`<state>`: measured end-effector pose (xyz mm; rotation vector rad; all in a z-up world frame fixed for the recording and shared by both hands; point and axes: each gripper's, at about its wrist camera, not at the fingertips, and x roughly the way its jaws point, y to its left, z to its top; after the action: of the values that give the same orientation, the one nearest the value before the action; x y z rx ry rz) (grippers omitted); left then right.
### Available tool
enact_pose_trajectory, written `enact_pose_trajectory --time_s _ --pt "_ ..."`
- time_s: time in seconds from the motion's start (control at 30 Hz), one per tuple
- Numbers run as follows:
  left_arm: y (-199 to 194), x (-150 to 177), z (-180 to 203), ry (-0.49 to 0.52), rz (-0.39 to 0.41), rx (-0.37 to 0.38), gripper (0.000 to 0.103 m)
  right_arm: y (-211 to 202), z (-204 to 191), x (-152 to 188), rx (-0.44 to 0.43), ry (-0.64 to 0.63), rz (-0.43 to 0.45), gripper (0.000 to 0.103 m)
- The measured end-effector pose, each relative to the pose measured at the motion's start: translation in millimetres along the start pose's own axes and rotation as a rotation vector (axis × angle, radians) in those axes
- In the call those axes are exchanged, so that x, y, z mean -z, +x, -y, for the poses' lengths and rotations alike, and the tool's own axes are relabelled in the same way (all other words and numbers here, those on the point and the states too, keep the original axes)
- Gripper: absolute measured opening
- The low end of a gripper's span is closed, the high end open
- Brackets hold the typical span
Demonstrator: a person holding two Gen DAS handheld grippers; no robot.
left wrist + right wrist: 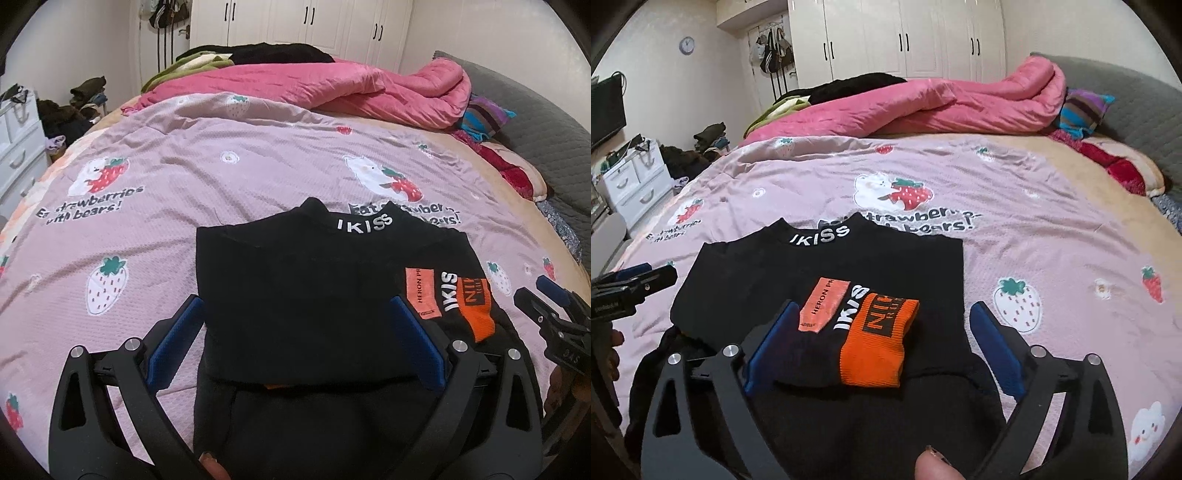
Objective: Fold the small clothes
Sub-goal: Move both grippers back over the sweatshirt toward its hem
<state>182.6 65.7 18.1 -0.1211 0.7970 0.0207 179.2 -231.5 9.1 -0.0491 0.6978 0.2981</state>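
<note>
A left gripper (295, 332) hangs with jaws spread wide above the near part of a black top (306, 288), gripping nothing. The folded top lies flat on a pink strawberry-print bedspread (229, 184), collar pointing toward the far wardrobes (314, 22); bare spread lies off its left and right edges. An orange-cuffed sleeve (875, 332) lies across its right half, between the wide-open, empty fingers of the right gripper (882, 339). A rumpled pink quilt (942, 103) lies well beyond.

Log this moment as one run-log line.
left gripper: open | right gripper: open | black top: part-folded on bedspread | orange cuff: on top
</note>
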Motion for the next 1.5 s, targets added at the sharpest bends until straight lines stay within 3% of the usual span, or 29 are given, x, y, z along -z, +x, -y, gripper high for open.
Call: enact_pose_trajectory --time_s 0.43,0.8,1.5 --pt "-26 12 0 0.011 0.027 0.018 0.094 -31 -10 7 0.01 -0.037 0.029 0.096" --pt "-46 30 -4 0.061 0.04 -0.01 0.094 -46 -8 19 0.017 -0.033 0.028 0.097" --pt "-67 71 -17 0.098 0.004 -0.023 0.094 -75 13 60 0.037 -0.005 -0.008 0.097"
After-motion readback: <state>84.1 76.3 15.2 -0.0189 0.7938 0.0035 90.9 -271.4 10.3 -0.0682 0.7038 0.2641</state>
